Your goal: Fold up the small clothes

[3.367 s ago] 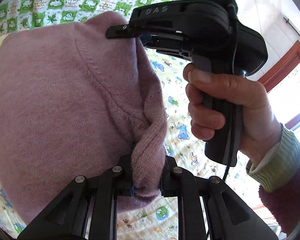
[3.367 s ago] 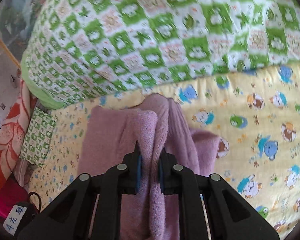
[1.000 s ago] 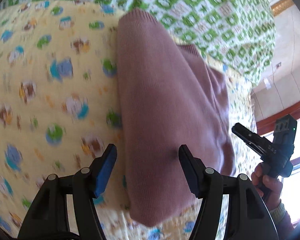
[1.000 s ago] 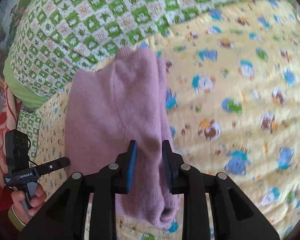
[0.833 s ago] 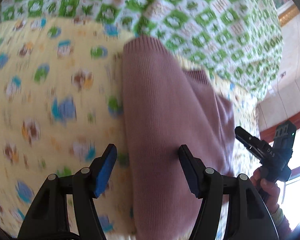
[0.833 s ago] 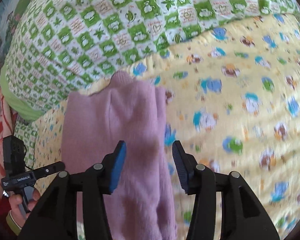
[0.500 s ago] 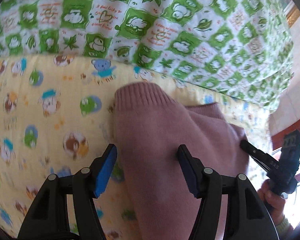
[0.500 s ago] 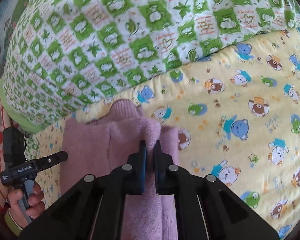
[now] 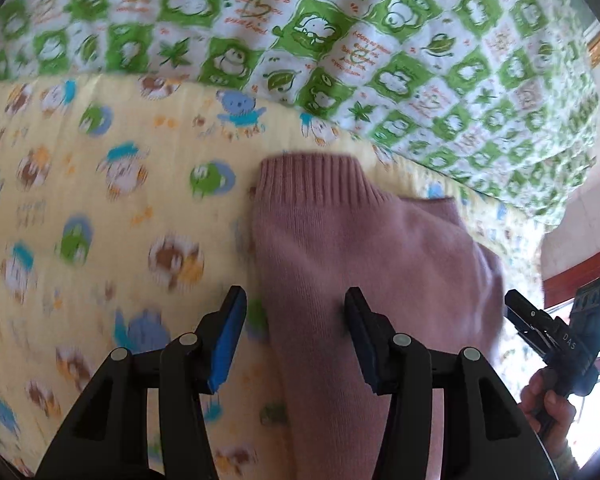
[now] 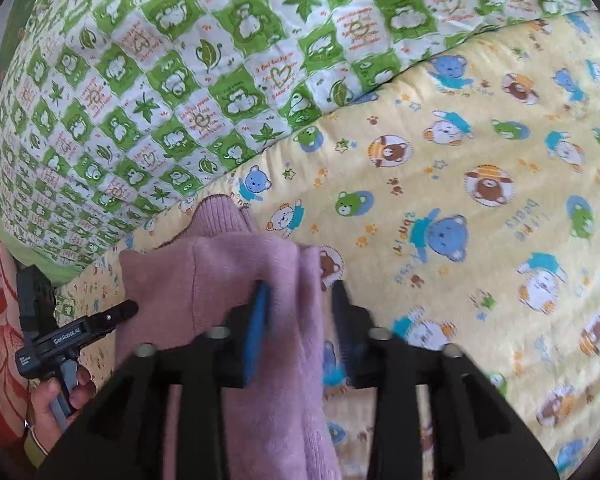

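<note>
The left gripper (image 9: pixel 294 344) has its jaws apart, straddling the near edge of the pink sweater (image 9: pixel 364 256) without pinching it. The right gripper (image 10: pixel 300 320) is also spread over the sweater's edge, blurred. The sweater lies doubled on the yellow sheet (image 9: pixel 100 208), just below the green quilt (image 9: pixel 340 40); judging by its narrow shape, folding looks mostly done, perhaps one more fold left.
</note>
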Demonstrator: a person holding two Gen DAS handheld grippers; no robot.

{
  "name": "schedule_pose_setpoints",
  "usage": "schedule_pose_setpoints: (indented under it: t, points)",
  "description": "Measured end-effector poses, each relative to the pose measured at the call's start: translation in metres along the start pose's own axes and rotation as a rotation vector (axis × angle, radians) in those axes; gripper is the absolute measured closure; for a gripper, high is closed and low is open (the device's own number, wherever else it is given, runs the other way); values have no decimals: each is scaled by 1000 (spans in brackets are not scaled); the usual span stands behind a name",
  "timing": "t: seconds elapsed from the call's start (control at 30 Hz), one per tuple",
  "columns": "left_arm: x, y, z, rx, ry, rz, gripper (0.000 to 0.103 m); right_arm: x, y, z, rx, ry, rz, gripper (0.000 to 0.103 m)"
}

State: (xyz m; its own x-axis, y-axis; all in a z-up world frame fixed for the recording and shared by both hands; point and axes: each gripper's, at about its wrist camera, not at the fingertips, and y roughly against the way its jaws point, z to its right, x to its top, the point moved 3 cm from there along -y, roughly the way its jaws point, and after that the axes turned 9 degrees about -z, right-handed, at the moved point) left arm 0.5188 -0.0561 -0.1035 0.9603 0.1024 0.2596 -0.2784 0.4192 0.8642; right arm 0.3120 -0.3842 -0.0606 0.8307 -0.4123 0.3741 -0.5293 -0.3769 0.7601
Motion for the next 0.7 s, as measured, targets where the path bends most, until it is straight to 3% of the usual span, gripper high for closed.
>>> schedule_pose_setpoints:
  t: [0.23, 0.57, 0.67, 0.7]
  points:
    - [-74, 16, 7, -94, 32, -49, 39, -50, 19, 0, 61, -15, -35, 50]
    - [-154, -2, 24, -113, 37, -127, 38, -133, 26, 7, 6, 38, -118, 50]
    - [-155, -7, 28, -104, 34, -130, 38, -138, 20, 8, -39, 67, -154, 83]
    - [-156, -7, 29, -96, 24, -127, 38, -136, 24, 8, -42, 71, -136, 85]
